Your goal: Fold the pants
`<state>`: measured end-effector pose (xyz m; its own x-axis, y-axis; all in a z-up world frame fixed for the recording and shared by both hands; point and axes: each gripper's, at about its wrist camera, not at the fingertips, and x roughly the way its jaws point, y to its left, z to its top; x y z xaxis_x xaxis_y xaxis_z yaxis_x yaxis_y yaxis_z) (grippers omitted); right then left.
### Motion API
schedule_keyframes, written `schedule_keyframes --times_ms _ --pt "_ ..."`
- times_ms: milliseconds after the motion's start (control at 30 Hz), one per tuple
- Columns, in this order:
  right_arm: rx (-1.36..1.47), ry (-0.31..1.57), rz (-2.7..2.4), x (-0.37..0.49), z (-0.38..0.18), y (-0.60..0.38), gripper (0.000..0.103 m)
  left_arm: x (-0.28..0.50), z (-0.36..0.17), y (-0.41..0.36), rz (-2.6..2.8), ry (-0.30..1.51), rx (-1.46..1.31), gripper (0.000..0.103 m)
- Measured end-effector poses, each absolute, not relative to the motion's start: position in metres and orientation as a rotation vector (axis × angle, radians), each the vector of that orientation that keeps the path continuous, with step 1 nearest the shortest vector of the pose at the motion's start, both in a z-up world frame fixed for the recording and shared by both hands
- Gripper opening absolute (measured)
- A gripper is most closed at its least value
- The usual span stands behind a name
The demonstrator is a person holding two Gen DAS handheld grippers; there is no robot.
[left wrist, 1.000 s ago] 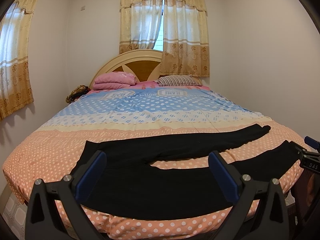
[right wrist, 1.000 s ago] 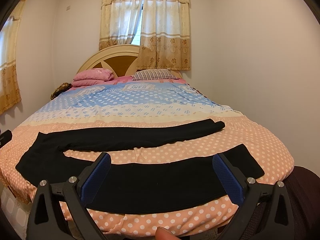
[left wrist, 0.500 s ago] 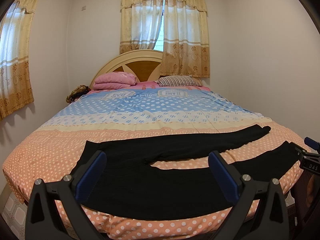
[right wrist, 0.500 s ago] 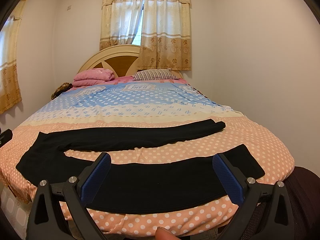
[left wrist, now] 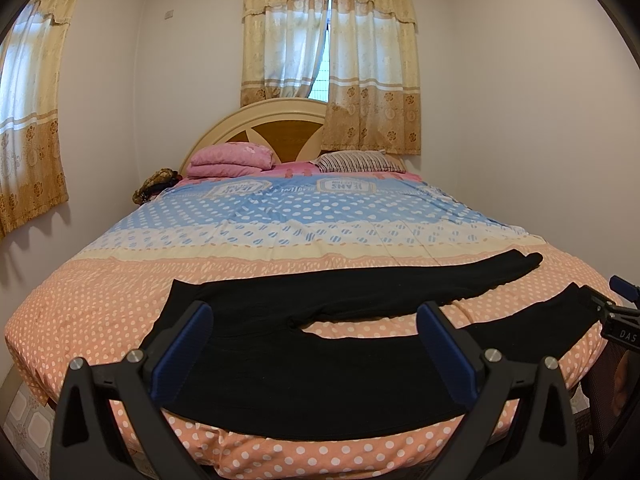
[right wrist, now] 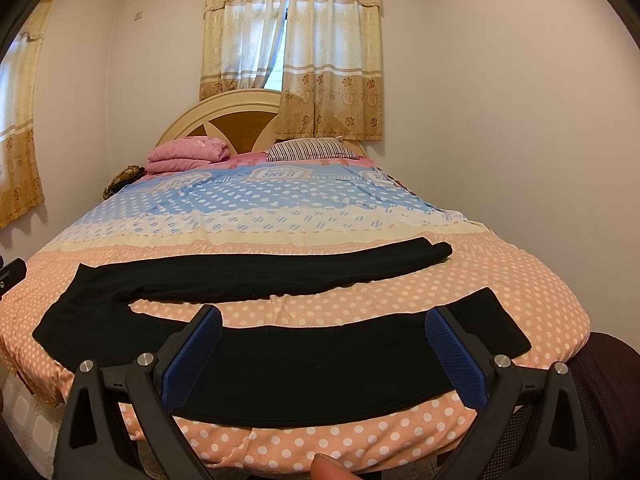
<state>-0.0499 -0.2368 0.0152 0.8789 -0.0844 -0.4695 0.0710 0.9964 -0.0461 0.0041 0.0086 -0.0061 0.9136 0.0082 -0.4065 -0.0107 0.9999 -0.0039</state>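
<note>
Left hand-held gripper (left wrist: 312, 340): jaws spread wide, nothing between them, hovering off the foot of the bed (left wrist: 100, 296) w/ no contact on cloth. Left wrist view: black pants (left wrist: 320, 376) lie flat across the peach end of the bedspread, waist at approx 9 o'clock, both legs running toward 3 o'clock, split apart in a narrow V. Far leg's cuff sits near 2 o'clock; near leg runs along the bed's edge. Right hand-held gripper shows at 3 o'clock, just beside the near cuff, can't tell from here if touching. Vs 1.0 s and 0.5 s ago: nothing has shifted in this view, same framing, same lie of cloth.

Right wrist view: right hand-held gripper (right wrist: 322, 344) also fully open and empty, hanging over the near leg, not on it. Pants (right wrist: 320, 368) same layout: waist at 9 o'clock, cuffs toward 3 o'clock, legs well apart w/ spotted spread between. A fingertip (right wrist: 328, 468) pokes in at 6 o'clock. Pink pillows (right wrist: 188, 154) and striped pillow (right wrist: 312, 148) at the headboard, 12 o'clock, well clear. Again no real change vs earlier frames, maybe a hair of drift.

Meaning: prob. a pause before start; no fold made yet. Likely first step is laying one leg onto the other, so grips at waist and cuff come next.
</note>
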Motion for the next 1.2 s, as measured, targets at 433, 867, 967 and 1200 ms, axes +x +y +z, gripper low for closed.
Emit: schedule_keyframes --times_ms 433,867,967,1200 --pt "-0.029 0.502 -0.074 -0.051 0.013 -0.232 0.102 0.007 -0.01 0.009 0.013 0.428 -0.01 0.103" --pt "-0.034 0.537 -0.059 -0.04 -0.001 -0.24 0.102 0.02 -0.027 0.005 -0.005 0.474 0.0 0.103" --pt "-0.043 0.539 -0.037 -0.035 -0.006 -0.243 0.102 0.03 -0.037 0.015 0.005 0.484 0.013 0.103" --pt "-0.048 0.579 -0.011 -0.015 -0.03 -0.25 0.102 0.083 -0.061 0.095 0.152 0.541 0.088 0.103"
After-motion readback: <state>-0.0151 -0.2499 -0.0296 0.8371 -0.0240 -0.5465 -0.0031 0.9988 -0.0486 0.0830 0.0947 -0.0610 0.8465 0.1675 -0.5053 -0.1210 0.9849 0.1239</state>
